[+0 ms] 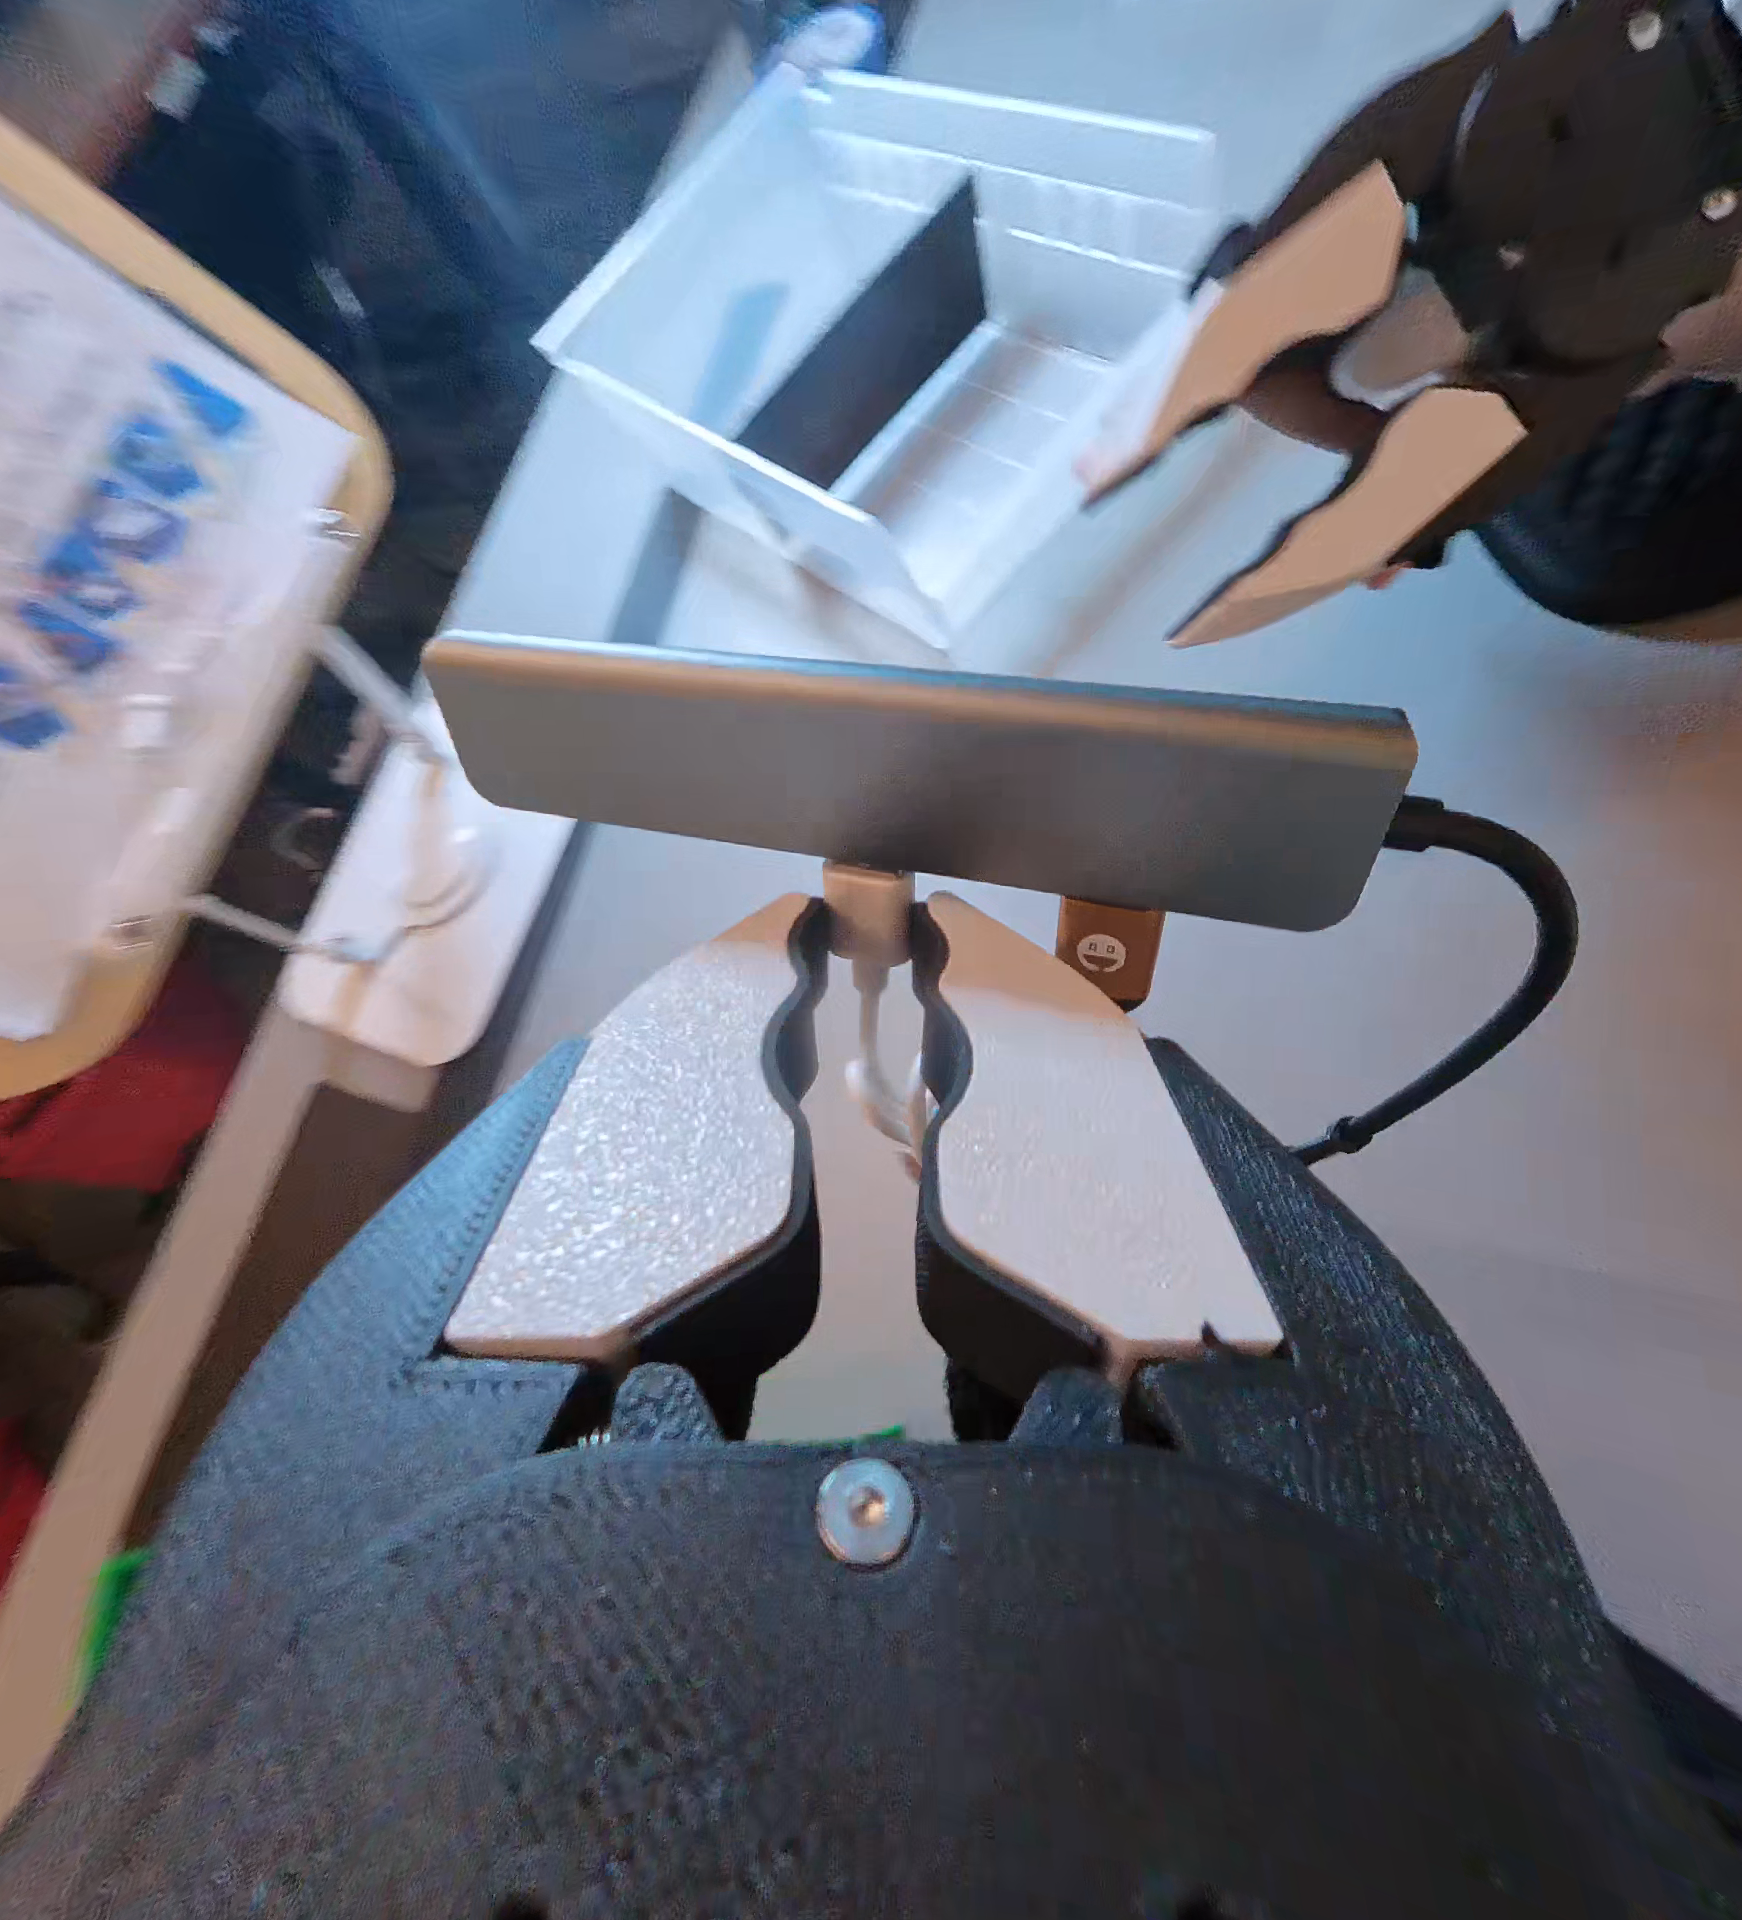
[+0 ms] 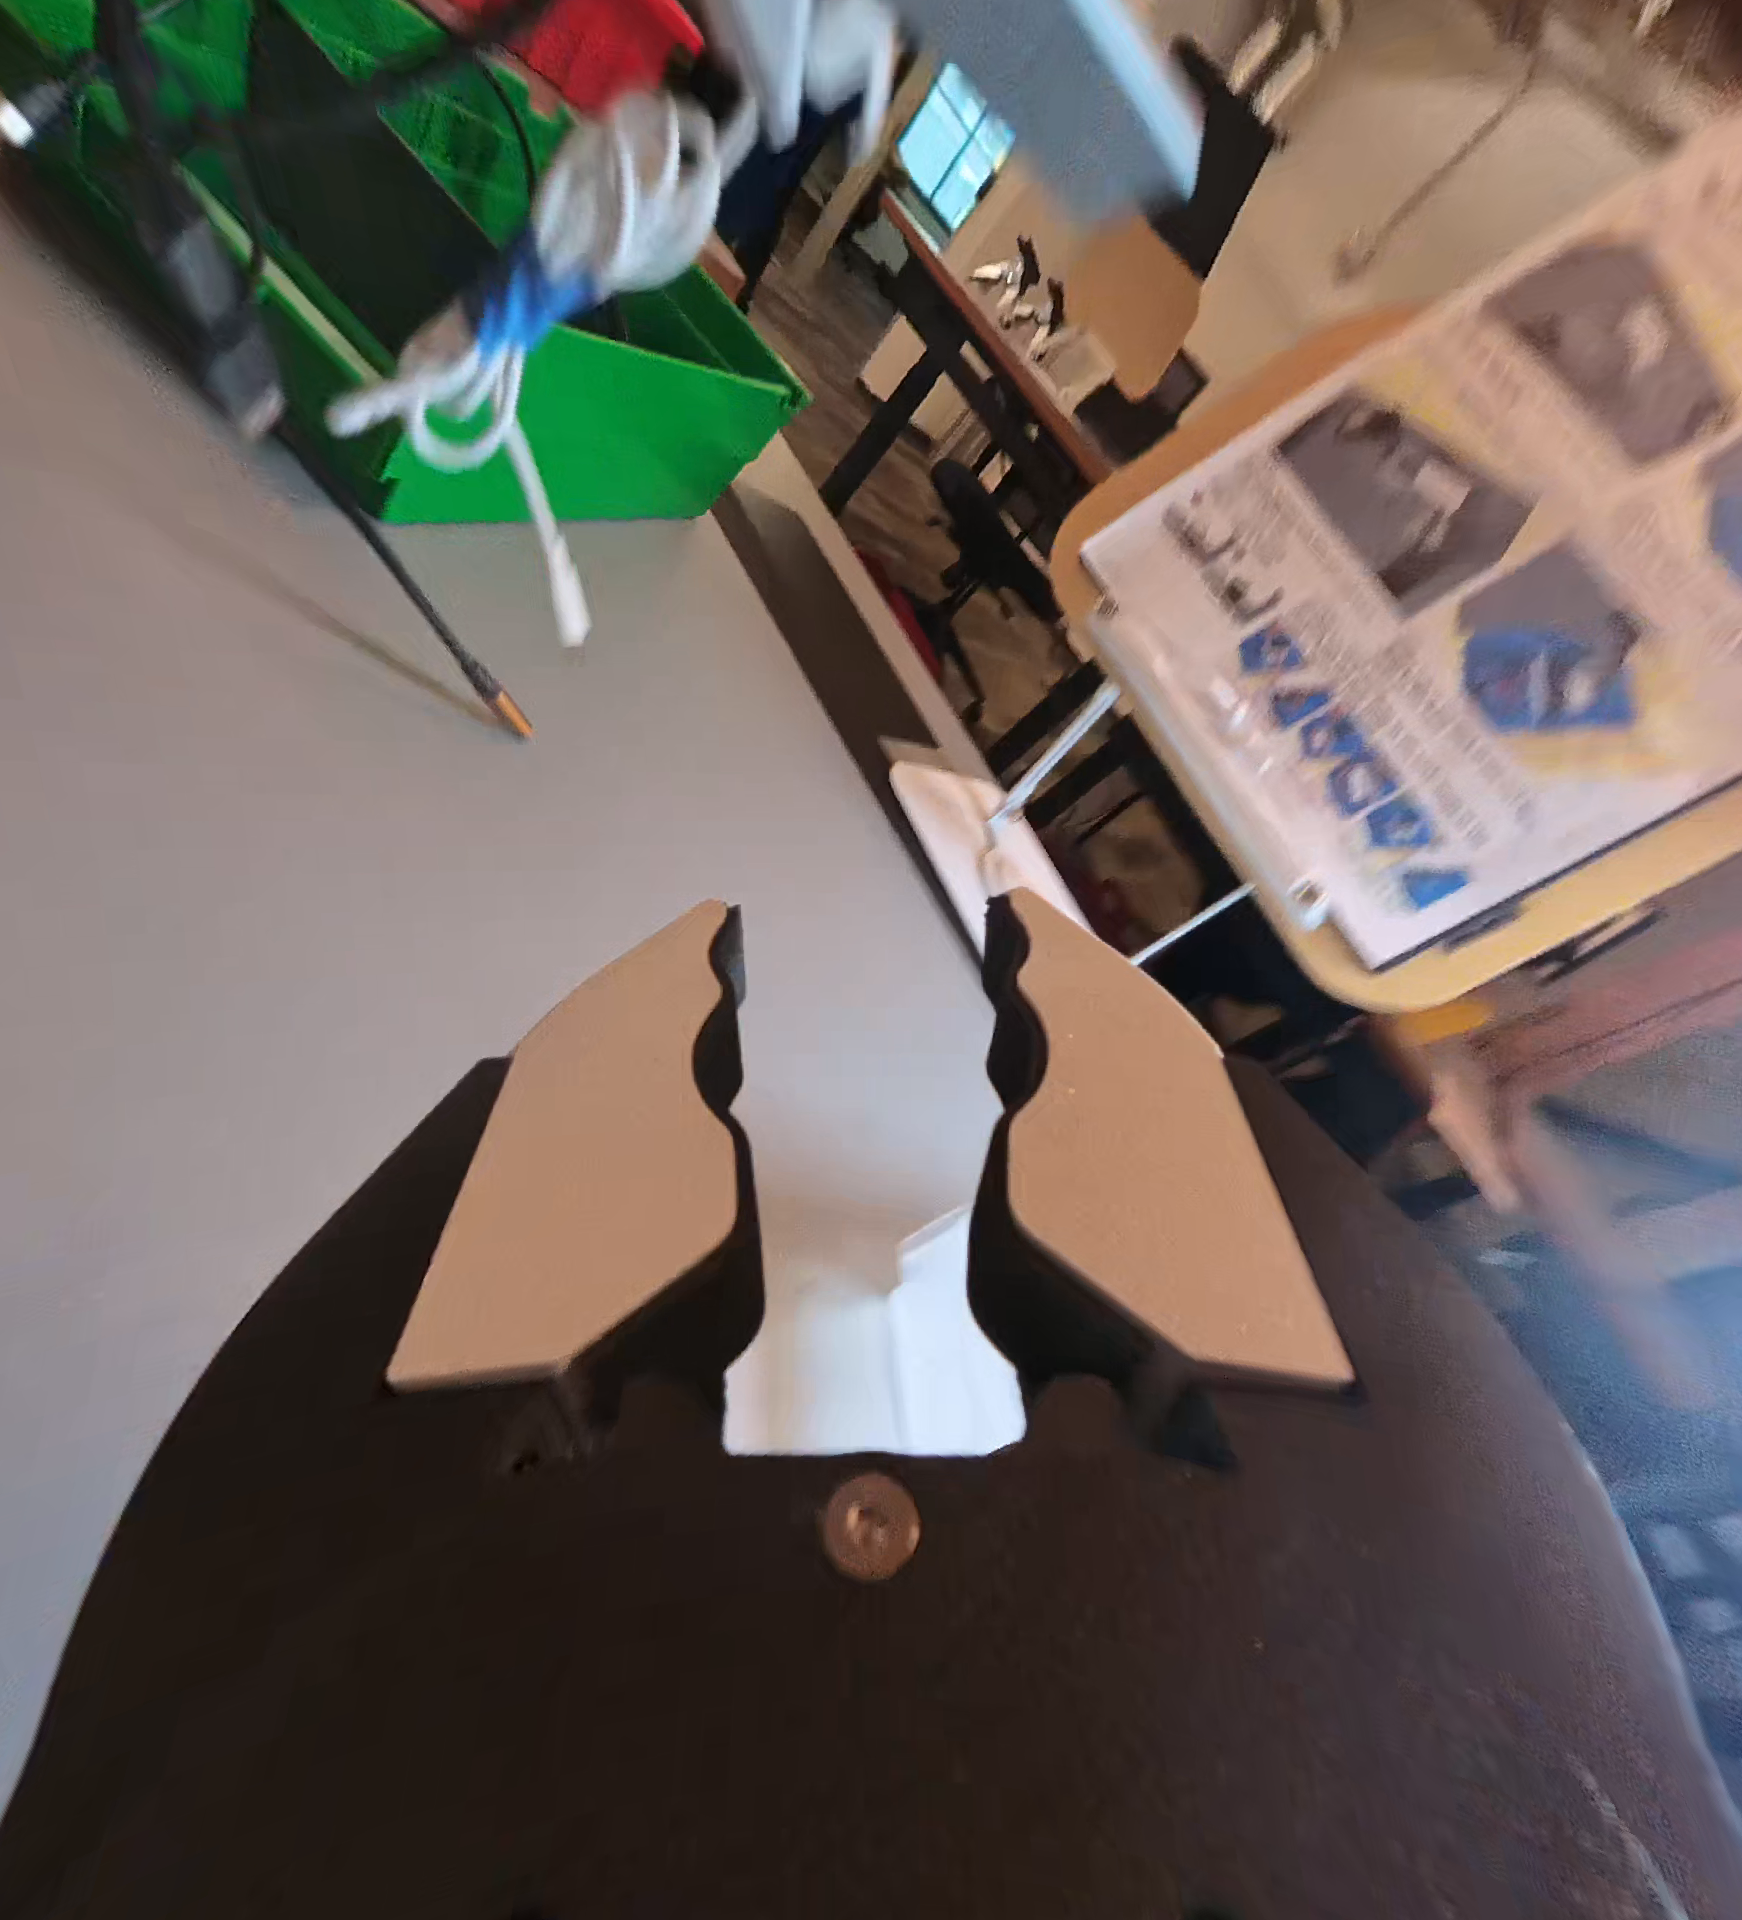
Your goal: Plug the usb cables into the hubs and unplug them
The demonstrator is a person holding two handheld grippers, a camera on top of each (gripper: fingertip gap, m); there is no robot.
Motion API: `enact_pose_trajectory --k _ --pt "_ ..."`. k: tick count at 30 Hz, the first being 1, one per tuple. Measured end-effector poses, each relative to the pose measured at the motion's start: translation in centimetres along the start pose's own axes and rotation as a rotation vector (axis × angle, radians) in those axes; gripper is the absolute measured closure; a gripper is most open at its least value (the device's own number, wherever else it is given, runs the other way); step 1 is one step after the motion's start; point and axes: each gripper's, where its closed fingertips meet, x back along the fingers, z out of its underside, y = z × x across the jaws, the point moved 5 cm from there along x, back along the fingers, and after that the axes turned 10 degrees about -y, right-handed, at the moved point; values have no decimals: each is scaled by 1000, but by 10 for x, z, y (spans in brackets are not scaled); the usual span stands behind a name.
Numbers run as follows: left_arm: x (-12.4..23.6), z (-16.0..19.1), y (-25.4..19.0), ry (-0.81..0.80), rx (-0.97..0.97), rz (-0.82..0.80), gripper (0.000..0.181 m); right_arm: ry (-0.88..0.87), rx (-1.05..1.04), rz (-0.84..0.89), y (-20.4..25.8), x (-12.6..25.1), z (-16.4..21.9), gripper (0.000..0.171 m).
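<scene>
In the left wrist view a grey metal USB hub (image 1: 908,769) lies across the grey table just ahead of my fingers. My left gripper (image 1: 867,925) is shut on a silver USB plug (image 1: 865,909) that sits in the hub's near edge; its white cable (image 1: 872,1049) runs back between the fingers. A gold-brown plug (image 1: 1106,951) sits in the hub to the right. The hub's black cable (image 1: 1511,935) leaves its right end. My right gripper (image 1: 1251,551) hovers open at the upper right, beyond the hub. In the right wrist view my right gripper (image 2: 862,940) is open and empty above the table.
A clear plastic tray (image 1: 846,343) with a dark divider stands behind the hub. A green bin (image 2: 576,405) holding tangled white and blue cables stands far left, with a black cable tip (image 2: 503,712) and a white plug (image 2: 571,623) near it. A chair with a printed sheet (image 2: 1469,665) stands beyond the table edge. The tips of one gripper are about 15 cm away from the tips of the other.
</scene>
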Motion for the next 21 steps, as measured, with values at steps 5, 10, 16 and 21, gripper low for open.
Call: enact_pose_trajectory --k 5,10,16,21 --pt "-63 27 -36 103 71 155 165 -36 433 7 8 -14 -33 116" --pt "-102 49 -63 228 90 266 166 52 687 -122 44 -35 -15 119" --pt "-108 45 -75 164 72 314 165 -6 683 -91 51 -34 15 160" --pt "-89 33 -55 15 39 198 166 54 495 -65 39 -28 23 160"
